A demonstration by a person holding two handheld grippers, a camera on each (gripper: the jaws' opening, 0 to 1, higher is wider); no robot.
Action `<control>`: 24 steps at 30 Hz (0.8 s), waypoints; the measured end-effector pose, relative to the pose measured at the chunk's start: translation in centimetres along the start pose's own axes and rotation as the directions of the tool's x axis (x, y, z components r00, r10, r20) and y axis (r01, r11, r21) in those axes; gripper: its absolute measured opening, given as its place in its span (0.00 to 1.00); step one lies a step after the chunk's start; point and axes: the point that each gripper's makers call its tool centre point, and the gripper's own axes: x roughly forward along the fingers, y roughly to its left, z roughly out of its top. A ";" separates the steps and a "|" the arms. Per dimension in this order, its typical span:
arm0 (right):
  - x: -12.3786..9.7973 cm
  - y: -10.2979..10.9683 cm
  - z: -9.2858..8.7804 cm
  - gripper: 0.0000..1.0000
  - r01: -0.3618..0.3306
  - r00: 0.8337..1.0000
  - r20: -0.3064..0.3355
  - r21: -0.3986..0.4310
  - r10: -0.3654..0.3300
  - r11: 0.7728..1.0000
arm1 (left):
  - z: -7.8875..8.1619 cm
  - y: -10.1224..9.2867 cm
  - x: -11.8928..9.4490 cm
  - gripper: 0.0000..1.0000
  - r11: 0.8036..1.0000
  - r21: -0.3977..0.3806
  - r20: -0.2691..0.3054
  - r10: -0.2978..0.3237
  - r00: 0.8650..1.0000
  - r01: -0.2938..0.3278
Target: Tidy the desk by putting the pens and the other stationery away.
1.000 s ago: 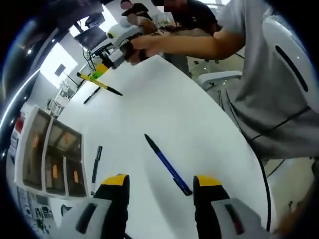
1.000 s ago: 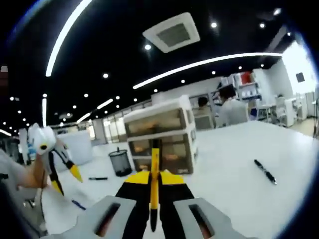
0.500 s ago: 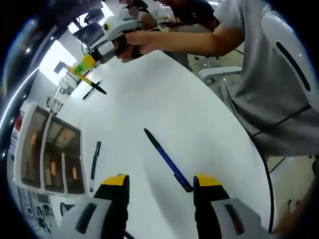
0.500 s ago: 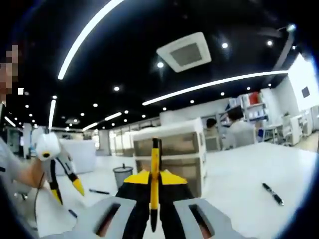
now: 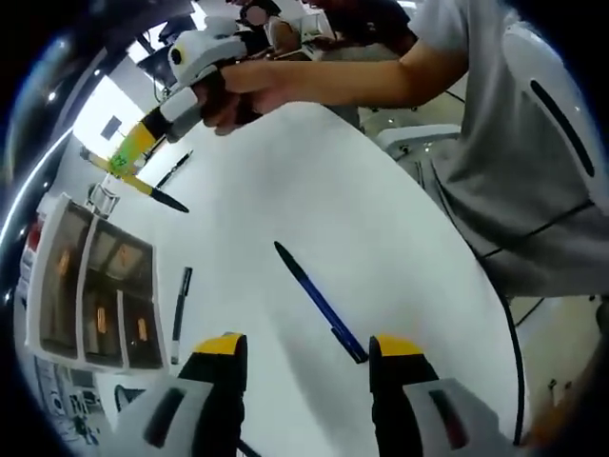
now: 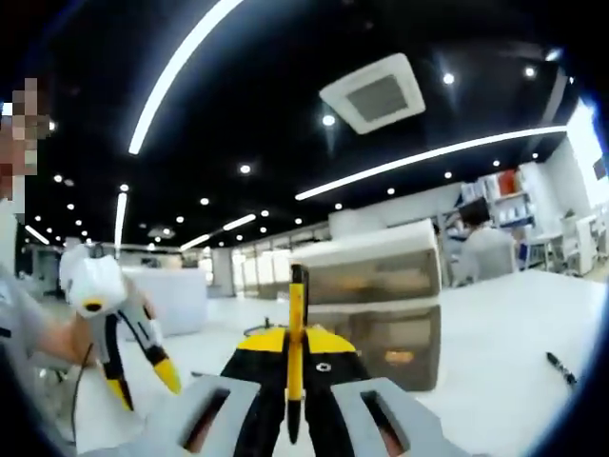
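R gripper clamps yellow pen | drawer unit behind

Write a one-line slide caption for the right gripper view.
Right gripper shut on a yellow pen, raised before the drawer unit; left gripper open at left.

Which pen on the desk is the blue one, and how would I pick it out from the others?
Start at the white desk in the left gripper view and look just ahead of the left tongs. The blue pen lies there on its own, slanting from the middle of the desk toward the near edge. It is the one pen with a blue barrel; the black pen beside the drawer unit is dark all over.
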 end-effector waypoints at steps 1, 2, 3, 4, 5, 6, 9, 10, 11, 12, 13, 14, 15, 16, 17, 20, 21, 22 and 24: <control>0.6 0.4 -0.1 0.03 -0.010 1.000 -0.004 -0.007 0.010 1.000 | -0.2 0.1 -0.3 0.52 1.000 0.002 -0.007 0.007 1.000 -0.007; 1.1 0.8 -0.2 0.03 -0.022 1.000 -0.009 -0.011 0.022 1.000 | -0.4 0.2 -0.5 0.52 1.000 0.001 -0.010 0.013 1.000 -0.013; 1.7 1.2 -0.2 0.03 -0.033 0.999 -0.010 -0.012 0.033 0.999 | -0.6 0.3 -0.8 0.52 1.000 -0.002 -0.014 0.019 1.000 -0.019; 2.2 1.5 -0.3 0.03 -0.040 0.999 -0.009 -0.013 0.040 0.999 | -0.8 0.4 -1.0 0.52 1.000 -0.005 -0.017 0.025 1.000 -0.025; 2.7 1.8 -0.3 0.03 -0.051 0.999 -0.009 -0.015 0.051 0.999 | -0.9 0.5 -1.2 0.52 1.000 -0.007 -0.020 0.028 0.999 -0.028; 3.0 2.0 -0.4 0.03 -0.056 0.998 -0.010 -0.015 0.056 0.998 | -1.2 0.5 -1.3 0.52 0.999 -0.011 -0.027 0.031 0.999 -0.032; 4.7 2.6 -0.3 0.03 -0.069 0.998 0.011 -0.004 0.069 0.998 | -2.4 0.1 -2.0 0.52 1.000 -0.012 -0.070 0.017 0.997 -0.018; 5.0 2.7 -0.3 0.03 -0.072 0.997 0.015 0.001 0.072 0.997 | -2.6 -0.1 -2.1 0.52 1.000 -0.008 -0.077 0.012 0.997 -0.013; 5.4 2.9 -0.4 0.03 -0.080 0.997 0.018 0.009 0.080 0.997 | -2.8 -0.2 -2.2 0.52 1.000 -0.007 -0.080 0.010 0.997 -0.010; 5.8 3.2 -0.5 0.03 -0.086 0.996 0.020 0.012 0.085 0.996 | -2.8 -0.2 -2.3 0.52 1.000 -0.007 -0.081 0.008 0.997 -0.009; 6.1 3.3 -0.5 0.03 -0.089 0.996 0.020 0.014 0.088 0.996 | -2.8 -0.2 -2.3 0.52 1.000 -0.007 -0.081 0.007 0.997 -0.008; 6.5 3.5 -0.6 0.03 -0.094 0.995 0.021 0.015 0.094 0.995 | -2.8 -0.2 -2.4 0.52 1.000 -0.006 -0.081 0.006 0.997 -0.007; 7.0 3.7 -0.7 0.03 -0.100 0.995 0.021 0.016 0.100 0.995 | -2.9 -0.3 -2.4 0.52 1.000 -0.004 -0.082 0.003 0.997 -0.003; 7.2 3.8 -0.7 0.03 -0.102 0.995 0.021 0.014 0.102 0.995 | -2.9 -0.3 -2.4 0.52 1.000 -0.004 -0.083 0.002 0.997 -0.003; 7.7 3.9 -0.7 0.03 -0.104 0.994 0.023 0.006 0.104 0.995 | -2.9 -0.4 -2.4 0.52 1.000 0.002 -0.085 -0.002 0.996 0.002; 8.8 4.2 -0.6 0.03 -0.114 0.993 0.023 0.004 0.114 0.993 | -3.1 -0.6 -2.4 0.52 1.000 0.001 -0.094 -0.014 0.996 0.015; 9.2 4.2 -0.5 0.03 -0.117 0.993 0.024 0.003 0.117 0.993 | -3.2 -0.8 -2.4 0.52 1.000 0.002 -0.100 -0.020 0.995 0.021; 9.4 4.3 -0.5 0.03 -0.118 0.993 0.026 0.001 0.118 0.993 | -3.3 -0.8 -2.3 0.52 1.000 0.004 -0.104 -0.023 0.994 0.023; 10.3 4.2 -0.2 0.03 -0.094 0.995 0.036 -0.026 0.095 0.995 | -3.7 -1.0 -2.3 0.53 1.000 0.010 -0.120 -0.025 0.993 0.027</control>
